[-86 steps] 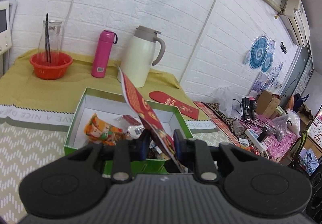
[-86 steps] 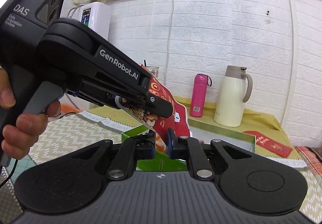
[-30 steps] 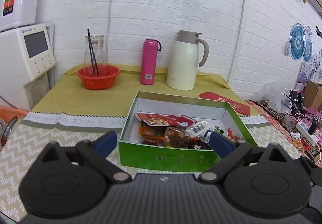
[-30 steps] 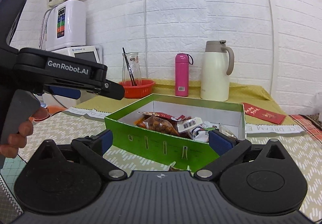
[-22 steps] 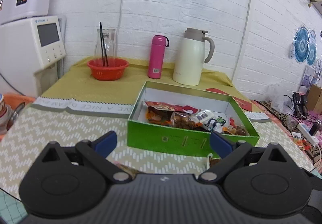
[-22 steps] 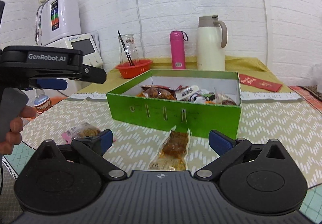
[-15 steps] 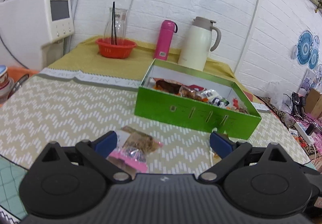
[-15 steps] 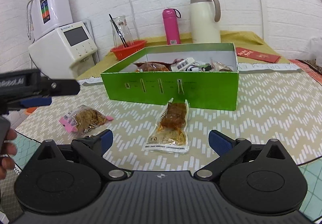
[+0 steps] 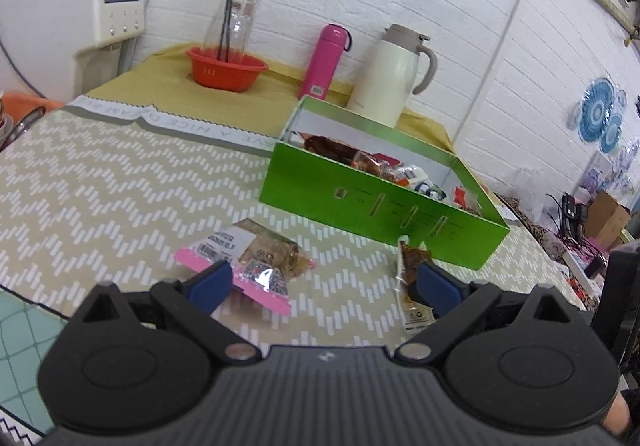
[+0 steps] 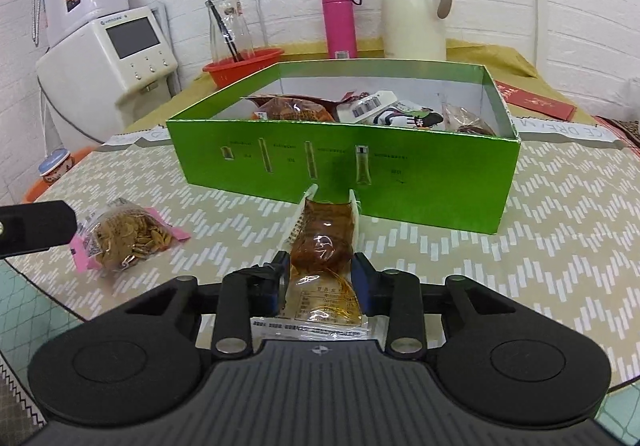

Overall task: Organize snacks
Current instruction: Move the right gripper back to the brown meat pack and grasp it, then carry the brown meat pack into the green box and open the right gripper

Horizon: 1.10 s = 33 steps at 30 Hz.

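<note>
Right wrist view, right gripper (image 10: 320, 280) jaws closing around brown snack packet (image 10: 324, 246), left gripper (image 9: 324, 282) jaws wide, empty

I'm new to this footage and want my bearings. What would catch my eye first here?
The bright green box, full of snack packets, stands mid-table. In front of it lies a clear packet of brown snack, with the right gripper closing its jaws around it. To its left, a pink-edged snack bag lies before the open left gripper.
</note>
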{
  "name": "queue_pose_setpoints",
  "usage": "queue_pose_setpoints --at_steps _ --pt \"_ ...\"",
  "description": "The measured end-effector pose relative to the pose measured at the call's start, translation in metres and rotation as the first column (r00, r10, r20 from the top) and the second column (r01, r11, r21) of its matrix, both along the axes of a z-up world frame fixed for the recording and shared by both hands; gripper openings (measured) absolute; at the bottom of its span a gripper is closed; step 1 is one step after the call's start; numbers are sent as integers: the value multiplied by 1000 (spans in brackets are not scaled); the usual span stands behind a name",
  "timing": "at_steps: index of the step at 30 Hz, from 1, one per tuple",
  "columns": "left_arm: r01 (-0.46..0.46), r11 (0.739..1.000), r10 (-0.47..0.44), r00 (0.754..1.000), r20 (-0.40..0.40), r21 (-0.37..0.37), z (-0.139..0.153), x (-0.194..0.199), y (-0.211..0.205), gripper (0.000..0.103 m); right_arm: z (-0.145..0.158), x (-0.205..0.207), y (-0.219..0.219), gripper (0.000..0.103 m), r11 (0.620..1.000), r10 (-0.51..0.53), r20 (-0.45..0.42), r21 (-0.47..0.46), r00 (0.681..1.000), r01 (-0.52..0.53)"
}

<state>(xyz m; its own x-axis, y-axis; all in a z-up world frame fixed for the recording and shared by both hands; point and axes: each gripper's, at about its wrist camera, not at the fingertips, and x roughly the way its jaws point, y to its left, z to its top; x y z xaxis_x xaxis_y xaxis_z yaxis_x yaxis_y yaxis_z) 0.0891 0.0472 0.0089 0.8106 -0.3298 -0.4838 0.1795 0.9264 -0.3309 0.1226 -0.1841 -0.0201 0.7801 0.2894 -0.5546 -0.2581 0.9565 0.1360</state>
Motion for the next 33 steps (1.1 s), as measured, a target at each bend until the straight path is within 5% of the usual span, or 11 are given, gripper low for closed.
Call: queue_pose_setpoints --at_steps 5,10,19,21,25,26,28,33 --pt "100 995 -99 995 -12 25 -1 8 -19 98 2 -21 -1 48 997 78 5 -31 997 -78" --pt "232 972 -232 972 -41 -27 -4 22 -42 98 1 -39 -7 48 995 97 11 -8 995 -97" --pt "338 940 -341 919 -196 -51 -19 64 -78 87 1 -45 -2 87 993 115 7 -18 993 -115" --pt "358 932 -360 906 -221 -48 -21 68 -82 70 0 -43 -3 87 994 104 2 -22 995 -104" --pt "382 923 -381 896 -227 -40 -26 69 -86 64 0 -42 -3 87 995 100 1 -19 995 -100" --pt "380 924 -378 898 -224 -36 -26 69 -86 46 -1 -41 -3 84 995 95 2 -24 995 -95" --pt "369 929 -364 904 -224 -21 -26 68 -86 34 -1 -41 0 75 995 94 7 -40 996 -93" --pt "355 935 -353 915 -193 -29 -16 60 -80 30 3 -46 -3 58 997 81 34 -21 996 -81"
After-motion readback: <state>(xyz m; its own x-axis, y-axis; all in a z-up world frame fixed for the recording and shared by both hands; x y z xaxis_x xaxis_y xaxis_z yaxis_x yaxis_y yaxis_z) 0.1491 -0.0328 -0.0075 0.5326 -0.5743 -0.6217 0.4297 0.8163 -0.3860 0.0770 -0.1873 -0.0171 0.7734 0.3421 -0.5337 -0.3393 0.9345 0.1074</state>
